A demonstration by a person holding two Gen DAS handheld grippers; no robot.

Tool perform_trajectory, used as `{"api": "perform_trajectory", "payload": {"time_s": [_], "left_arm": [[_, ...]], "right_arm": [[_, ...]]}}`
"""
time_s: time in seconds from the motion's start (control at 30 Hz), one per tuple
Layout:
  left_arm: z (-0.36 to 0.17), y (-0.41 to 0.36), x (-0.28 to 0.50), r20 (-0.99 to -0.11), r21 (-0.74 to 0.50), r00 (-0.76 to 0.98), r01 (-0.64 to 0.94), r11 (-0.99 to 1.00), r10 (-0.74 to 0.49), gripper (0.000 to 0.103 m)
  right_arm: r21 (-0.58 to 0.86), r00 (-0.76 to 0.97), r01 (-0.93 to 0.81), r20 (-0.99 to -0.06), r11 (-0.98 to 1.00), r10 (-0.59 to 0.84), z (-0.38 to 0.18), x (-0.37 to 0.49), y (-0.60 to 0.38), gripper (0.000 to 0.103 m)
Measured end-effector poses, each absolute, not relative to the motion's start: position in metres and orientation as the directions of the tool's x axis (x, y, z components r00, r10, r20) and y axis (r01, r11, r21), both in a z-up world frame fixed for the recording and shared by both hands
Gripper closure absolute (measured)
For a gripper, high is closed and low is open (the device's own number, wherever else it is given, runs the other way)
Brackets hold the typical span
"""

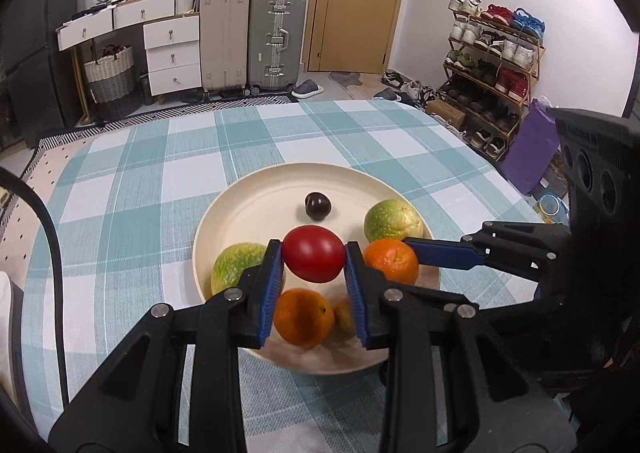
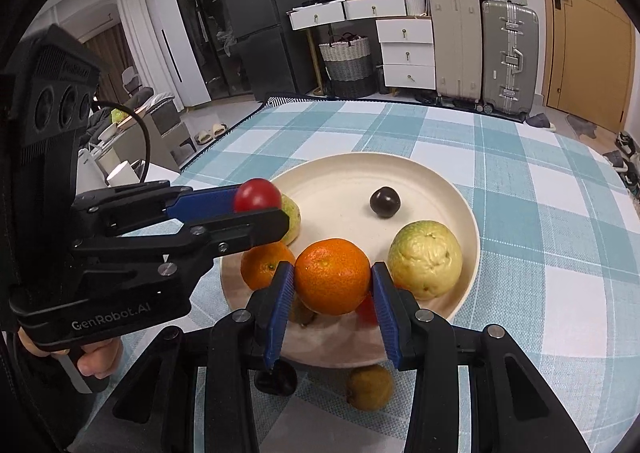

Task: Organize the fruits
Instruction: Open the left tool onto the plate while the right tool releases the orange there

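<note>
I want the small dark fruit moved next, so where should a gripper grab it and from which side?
Grip the dark fruit across its round middle, coming straight down from above. It sits alone on bare plate, apart from the yellow-green fruit, so both jaws should have room either side.
</note>
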State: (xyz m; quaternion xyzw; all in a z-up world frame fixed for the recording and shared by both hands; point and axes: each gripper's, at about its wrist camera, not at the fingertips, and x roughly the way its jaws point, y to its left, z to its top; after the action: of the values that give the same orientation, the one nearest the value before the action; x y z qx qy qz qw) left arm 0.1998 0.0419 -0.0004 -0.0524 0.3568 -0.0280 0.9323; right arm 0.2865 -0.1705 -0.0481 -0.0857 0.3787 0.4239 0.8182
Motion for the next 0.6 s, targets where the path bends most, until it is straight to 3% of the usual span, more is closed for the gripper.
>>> {"api": "perform_trajectory", "payload": {"time_s": [0.6], "left_arm": [[-0.015,0.05,0.225,-0.683,-0.107,0.727,0.001,0.994,-0.075,0.075]], "right_arm": [[0.172,0.342,-0.765,-0.708,0.621,0.618,-0.056,0.301,-0.154,0.063]]}}
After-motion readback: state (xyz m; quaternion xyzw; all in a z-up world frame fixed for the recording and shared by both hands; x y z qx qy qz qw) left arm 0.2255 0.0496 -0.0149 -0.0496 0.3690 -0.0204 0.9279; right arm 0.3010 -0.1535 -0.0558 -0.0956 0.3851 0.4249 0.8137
